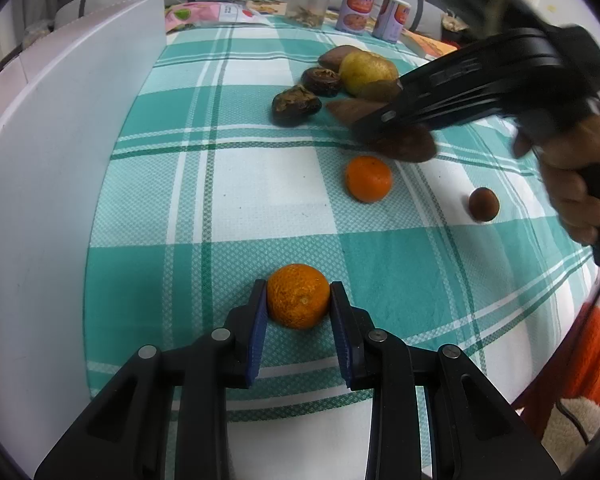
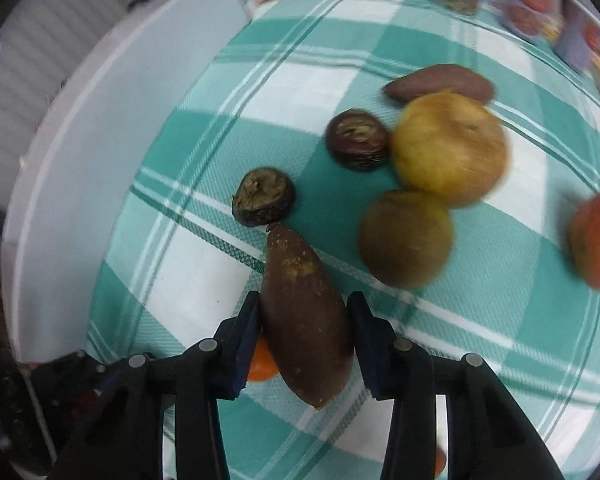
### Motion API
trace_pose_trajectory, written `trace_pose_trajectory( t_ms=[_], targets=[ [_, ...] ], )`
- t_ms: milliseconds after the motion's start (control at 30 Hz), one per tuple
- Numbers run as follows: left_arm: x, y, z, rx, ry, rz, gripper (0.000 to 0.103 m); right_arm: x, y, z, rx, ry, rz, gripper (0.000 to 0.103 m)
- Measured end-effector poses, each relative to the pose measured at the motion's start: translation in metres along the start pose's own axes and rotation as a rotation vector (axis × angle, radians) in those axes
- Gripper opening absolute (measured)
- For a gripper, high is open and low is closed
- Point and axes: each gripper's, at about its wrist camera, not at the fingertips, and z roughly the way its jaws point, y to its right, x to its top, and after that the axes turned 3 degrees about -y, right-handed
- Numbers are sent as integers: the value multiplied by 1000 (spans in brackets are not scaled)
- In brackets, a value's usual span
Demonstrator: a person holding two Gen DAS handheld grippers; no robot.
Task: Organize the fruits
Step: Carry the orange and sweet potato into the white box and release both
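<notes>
Bench cloth (image 1: 260, 184): teal-and-white plaid with thin dark-green lines. Left hand-held gripper (image 1: 299, 300): black body, blue pads, around an orange tangerine (image 1: 298, 295). Right hand-held gripper (image 2: 304, 324): black, around a dark-brown sweet potato (image 2: 302, 312).

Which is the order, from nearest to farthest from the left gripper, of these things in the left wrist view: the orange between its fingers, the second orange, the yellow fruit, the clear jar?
1. The orange, between the fingers of the left gripper.
2. The second orange, mid-table, slightly right.
3. The yellow fruit, in the far pile.
4. The clear jar, at the back edge.
</notes>
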Motion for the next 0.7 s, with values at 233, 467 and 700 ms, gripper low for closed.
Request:
trace_pose_trajectory(
  t_ms=[233,467,700],
  targets=[
    [-1,10,0,-5,-11,19,31,-73,12,-43,83,87,98,44],
    [-5,17,0,13,-25,37,42,-142,1,-17,-46,117,133,45],
    [-9,16,-7,43,-25,42,70,-140,-7,-25,-135,154,103,62]
  ],
)
